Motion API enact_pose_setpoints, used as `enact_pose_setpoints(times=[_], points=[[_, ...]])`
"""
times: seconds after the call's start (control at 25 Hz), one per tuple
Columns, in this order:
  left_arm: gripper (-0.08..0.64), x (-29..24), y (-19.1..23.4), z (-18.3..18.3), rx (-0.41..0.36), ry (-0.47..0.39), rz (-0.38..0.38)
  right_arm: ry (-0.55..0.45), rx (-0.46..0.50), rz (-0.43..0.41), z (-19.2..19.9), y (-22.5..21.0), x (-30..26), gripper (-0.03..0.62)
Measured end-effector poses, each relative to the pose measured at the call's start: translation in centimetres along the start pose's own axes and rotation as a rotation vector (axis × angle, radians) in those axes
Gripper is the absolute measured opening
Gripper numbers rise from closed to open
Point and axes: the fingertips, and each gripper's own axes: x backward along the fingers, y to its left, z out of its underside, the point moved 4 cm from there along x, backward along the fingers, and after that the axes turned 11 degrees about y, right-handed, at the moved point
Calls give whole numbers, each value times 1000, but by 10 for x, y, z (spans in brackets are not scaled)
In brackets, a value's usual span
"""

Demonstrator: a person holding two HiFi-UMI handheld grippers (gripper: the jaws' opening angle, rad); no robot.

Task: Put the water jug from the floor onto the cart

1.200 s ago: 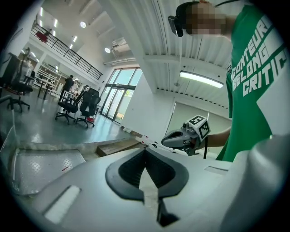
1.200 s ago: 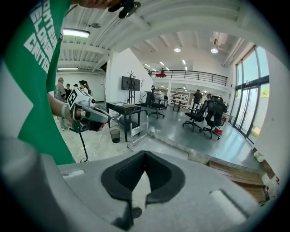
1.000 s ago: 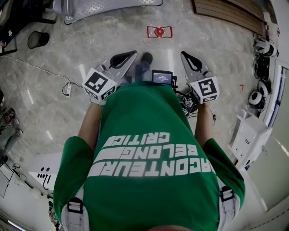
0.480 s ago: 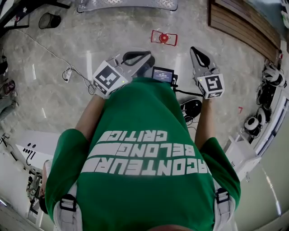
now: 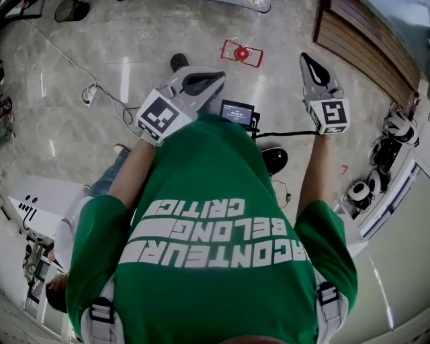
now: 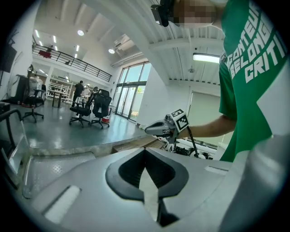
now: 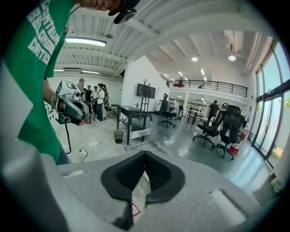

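Observation:
No water jug and no sure cart show in any view. In the head view my left gripper [image 5: 220, 74] is held out over the marble floor, jaws shut with nothing between them. My right gripper [image 5: 307, 58] reaches further ahead at the right, also shut and empty. In the left gripper view the jaws [image 6: 145, 151] meet at their tips, and the right gripper [image 6: 165, 128] hangs in the air beyond them. From the right gripper view, the shut jaws [image 7: 145, 153] point across an open hall, with the left gripper [image 7: 68, 107] off to the left.
A red floor marker [image 5: 240, 52] lies ahead between the grippers. A wooden platform [image 5: 363, 40] sits at the upper right, a black bin [image 5: 70, 9] at the upper left, a cable and plug [image 5: 89, 95] left. A black table [image 7: 133, 120], bin [image 7: 118, 136] and office chairs [image 7: 224, 127] stand ahead.
Both grippers have pushed further out in front of the body, the right one more and toward the upper right. The floor has slid under the view as the person moved.

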Motion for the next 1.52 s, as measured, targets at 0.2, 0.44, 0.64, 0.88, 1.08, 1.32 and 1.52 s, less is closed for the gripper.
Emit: enact_pose_setpoints(times=[0.2, 0.44, 0.64, 0.88, 1.08, 1.32, 1.52], points=[[15, -8, 14, 8, 20, 4, -2, -15, 11, -21, -5, -25, -13, -8], [15, -26, 19, 8, 19, 10, 34, -83, -28, -124, -20, -57, -12, -6], [15, -39, 18, 12, 9, 28, 64, -97, -48, -97, -12, -47, -37, -6], [15, -60, 28, 27, -13, 50, 101, -33, -140, -119, 51, -9, -104, -6], [15, -74, 41, 50, 16, 61, 118, 48, -179, -101, 107, 17, -154, -6], [15, -88, 55, 86, 55, 80, 133, 156, -244, -107, 176, 62, -216, -6], [15, -97, 65, 119, 98, 87, 136, 262, -257, -115, 233, 99, -257, 59]])
